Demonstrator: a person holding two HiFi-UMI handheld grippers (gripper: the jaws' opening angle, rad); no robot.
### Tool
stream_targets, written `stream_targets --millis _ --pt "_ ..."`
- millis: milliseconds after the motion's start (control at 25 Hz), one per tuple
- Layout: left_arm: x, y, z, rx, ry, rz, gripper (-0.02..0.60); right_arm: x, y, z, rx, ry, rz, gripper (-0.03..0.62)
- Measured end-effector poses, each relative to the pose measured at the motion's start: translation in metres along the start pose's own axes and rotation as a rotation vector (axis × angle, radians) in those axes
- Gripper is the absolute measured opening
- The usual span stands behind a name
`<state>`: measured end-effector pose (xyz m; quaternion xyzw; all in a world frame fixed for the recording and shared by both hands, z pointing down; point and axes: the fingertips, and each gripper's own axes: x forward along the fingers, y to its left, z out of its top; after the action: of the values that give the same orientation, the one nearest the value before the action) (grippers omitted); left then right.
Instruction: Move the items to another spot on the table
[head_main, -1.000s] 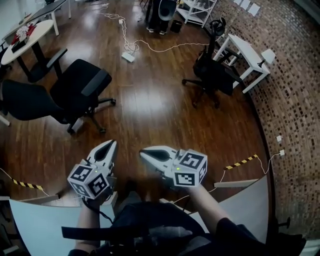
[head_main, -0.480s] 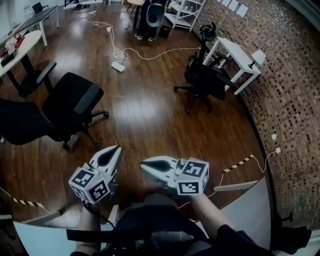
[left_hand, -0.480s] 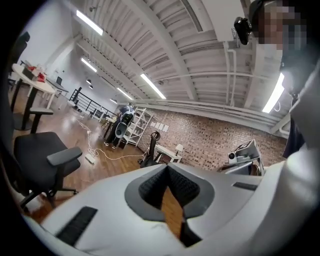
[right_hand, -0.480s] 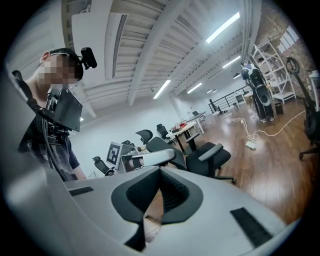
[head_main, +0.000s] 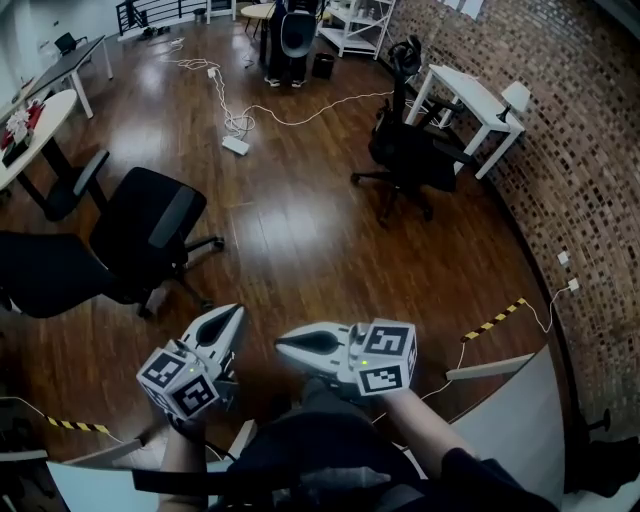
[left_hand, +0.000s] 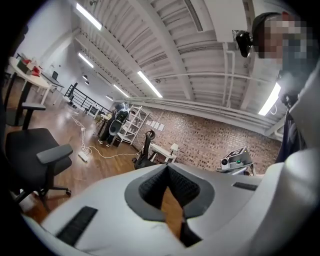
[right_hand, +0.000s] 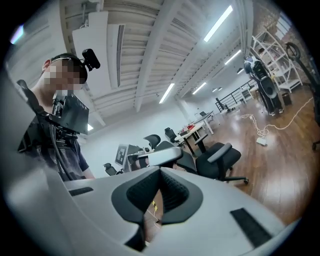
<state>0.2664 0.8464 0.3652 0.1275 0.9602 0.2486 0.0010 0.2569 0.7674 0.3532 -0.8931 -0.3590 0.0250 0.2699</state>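
No items to move show in any view. In the head view both grippers are held low over the wooden floor, close together in front of the person's body. My left gripper (head_main: 236, 314) points up and to the right, jaws shut with nothing between them. My right gripper (head_main: 282, 343) points left, also shut and empty. The left gripper view has its closed jaws (left_hand: 167, 168) aimed across the room, with the right gripper (left_hand: 235, 160) beside them. The right gripper view has its closed jaws (right_hand: 160, 170) facing the left gripper (right_hand: 155, 156).
Two black office chairs (head_main: 150, 230) (head_main: 410, 155) stand on the wooden floor. A white desk (head_main: 470, 100) is by the brick wall (head_main: 590, 150). A cable with a power strip (head_main: 236, 145) lies on the floor. A pale table edge (head_main: 505, 415) curves at the bottom right, past striped tape (head_main: 492, 322).
The head view has tipped up, so more of the far room shows and both grippers sit lower in the picture. Both stay shut and empty, and the left one has shifted slightly.
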Motion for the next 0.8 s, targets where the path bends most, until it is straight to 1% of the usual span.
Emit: stream_targets --millis 80,200,320,360,440,480,640,720,800 --pt "0.008 -0.003 -0.003 0.012 0.026 -0.005 -0.009 -0.009 -0.007 0.005 0.018 -0.033 -0.009 -0.023" --pt "0.023 -0.007 -0.011 0.028 0.075 -0.019 -0.009 -0.026 -0.019 0.008 0.032 -0.075 -0.047 -0.023" --pt "0.05 -0.017 -0.014 -0.004 0.084 -0.039 -0.008 -0.048 -0.039 0.008 0.052 -0.108 -0.085 -0.021" --pt "0.058 -0.017 -0.018 0.012 0.102 -0.035 -0.008 -0.055 -0.047 0.006 0.057 -0.118 -0.099 -0.021" --pt "0.072 -0.012 -0.026 0.069 0.149 -0.019 -0.008 -0.072 -0.064 0.002 0.066 -0.139 -0.128 -0.021" --pt "0.081 -0.013 -0.027 0.082 0.162 -0.016 -0.008 -0.082 -0.072 0.003 0.074 -0.153 -0.141 -0.021" --pt "0.128 -0.028 -0.017 0.089 0.18 -0.021 -0.009 -0.13 -0.097 0.023 0.089 -0.227 -0.169 -0.021" --pt "0.158 -0.048 -0.006 0.093 0.177 -0.06 -0.009 -0.157 -0.113 0.036 0.083 -0.266 -0.193 -0.021" --pt "0.187 -0.068 0.001 0.133 0.191 -0.113 -0.009 -0.184 -0.132 0.047 0.081 -0.316 -0.233 -0.021"
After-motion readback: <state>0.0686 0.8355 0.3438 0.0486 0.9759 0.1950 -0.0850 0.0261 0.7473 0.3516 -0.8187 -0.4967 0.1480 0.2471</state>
